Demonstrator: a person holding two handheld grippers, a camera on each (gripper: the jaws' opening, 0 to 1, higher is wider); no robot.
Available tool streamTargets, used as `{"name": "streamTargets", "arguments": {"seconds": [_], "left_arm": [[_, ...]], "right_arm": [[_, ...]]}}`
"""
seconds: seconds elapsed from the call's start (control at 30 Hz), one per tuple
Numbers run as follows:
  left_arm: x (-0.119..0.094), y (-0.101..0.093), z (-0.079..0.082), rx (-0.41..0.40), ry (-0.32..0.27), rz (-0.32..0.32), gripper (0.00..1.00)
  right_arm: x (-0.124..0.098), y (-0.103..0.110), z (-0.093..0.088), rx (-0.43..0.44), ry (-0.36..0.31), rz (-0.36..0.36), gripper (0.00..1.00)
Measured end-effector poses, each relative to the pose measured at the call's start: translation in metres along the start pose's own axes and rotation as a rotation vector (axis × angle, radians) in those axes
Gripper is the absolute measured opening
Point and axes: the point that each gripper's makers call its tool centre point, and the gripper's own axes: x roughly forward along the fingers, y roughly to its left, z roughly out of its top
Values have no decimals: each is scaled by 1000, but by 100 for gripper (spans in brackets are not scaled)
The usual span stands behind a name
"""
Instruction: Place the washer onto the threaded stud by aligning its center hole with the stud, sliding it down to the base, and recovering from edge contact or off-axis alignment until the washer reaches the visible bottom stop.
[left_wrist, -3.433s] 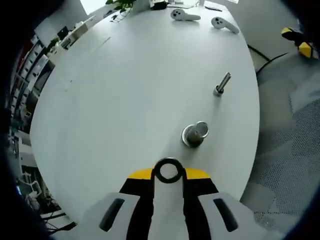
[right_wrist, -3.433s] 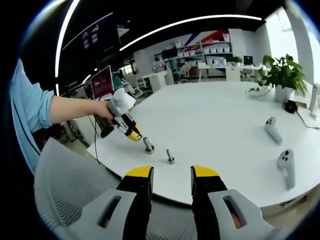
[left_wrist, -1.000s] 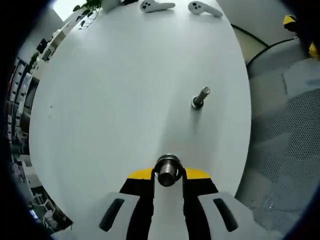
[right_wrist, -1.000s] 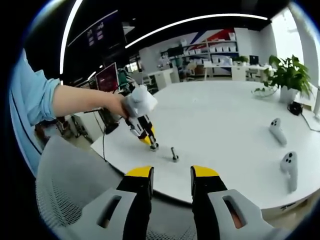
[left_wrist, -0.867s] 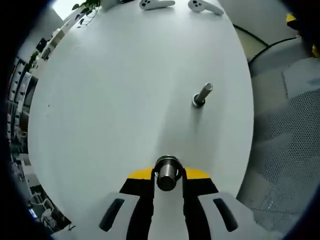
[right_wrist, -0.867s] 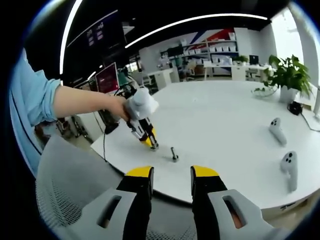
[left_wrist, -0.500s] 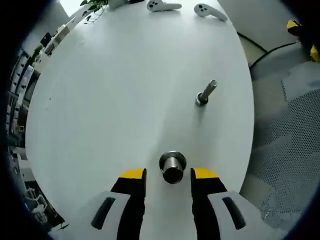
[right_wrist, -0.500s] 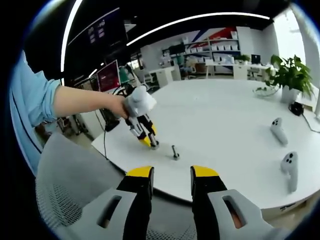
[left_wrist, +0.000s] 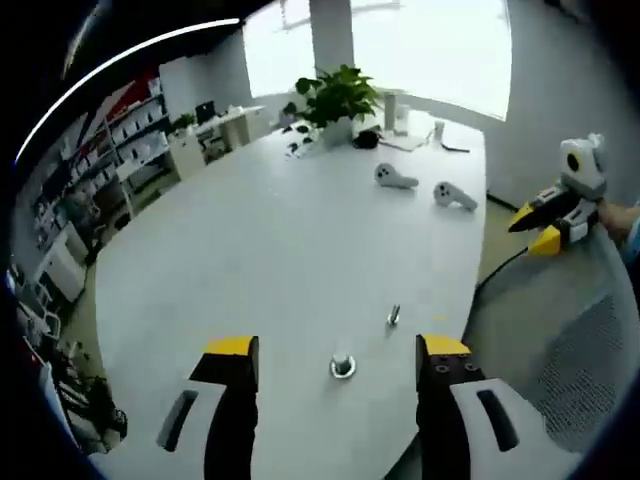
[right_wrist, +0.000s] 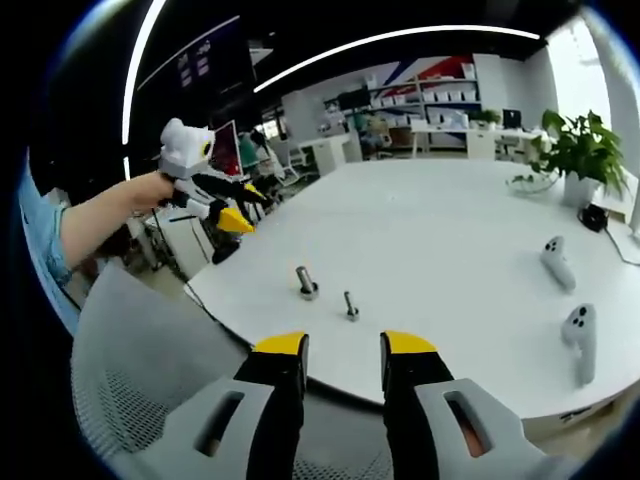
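White round bench (left_wrist: 250, 230) carrying all. Left gripper (left_wrist: 338, 352) hanging spread, empty, above near bench edge. Right gripper (right_wrist: 334, 346) spread, idling off bench. Threaded stud (right_wrist: 305, 283) standing near edge, washer (left_wrist: 343, 368) apparently sitting at base. Loose bolt (right_wrist: 351, 306) beside. Placing step looking done; next: checking seat.

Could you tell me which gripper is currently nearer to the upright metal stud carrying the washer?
Left, though not by much. The left gripper is raised above and to the side of the upright metal stud; the right gripper hovers off the white table's edge.

Left tool (left_wrist: 338, 352) now open, off washer (left_wrist: 343, 367), raised away.
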Motion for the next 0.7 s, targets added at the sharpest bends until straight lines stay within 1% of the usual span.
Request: {"name": "streamTargets", "arguments": {"seconds": [0.03,0.07,0.1,0.13,0.17,0.2,0.27,0.3,0.33,0.37,0.4,0.5,0.57,0.6,0.63,0.67,0.7], "left_arm": [[-13,2,-1,-10,-14,46,81],[-19,2,0,-27,-35,69,83],[-30,-2,-1,-63,-67,81,84],[-35,-4,-1,-89,-87,86,84],[-44,-6,-3,-135,-114,98,85],[-49,-6,-6,-163,-130,111,87],[-60,-5,-12,-211,-163,137,94],[-67,-3,-16,-254,-197,165,100],[-72,-3,-17,-273,-223,178,99],[-76,-4,-22,-298,-229,188,100],[-81,-3,-29,-349,-241,216,99],[-88,-6,-46,-425,-255,250,99],[-89,-8,-55,-453,-260,273,99],[-89,-9,-58,-469,-271,296,99],[-89,-8,-60,-458,-266,316,99],[-95,0,-62,-413,-268,384,99],[-98,5,-63,-392,-264,419,99]], "right_arm": [[0,0,0,2,0,-3,31],[0,0,0,2,2,-4,31],[0,-1,-1,3,7,-5,31],[0,0,-1,3,10,-4,31],[0,0,-2,4,16,-3,31],[0,0,-3,4,18,-3,31],[0,0,-2,4,14,-1,31],[0,0,-1,4,7,-1,31],[0,-1,-1,4,7,-1,31],[0,-1,-2,4,8,-1,31],[0,-1,-3,1,18,1,31],[0,-1,-4,0,21,1,31],[0,-2,-3,-1,20,-3,32],[0,-3,-3,0,17,-9,33],[-1,-4,-3,-1,15,-14,35],[-1,-5,-3,0,13,-23,36],[-1,-6,-3,-1,12,-30,38]]}}
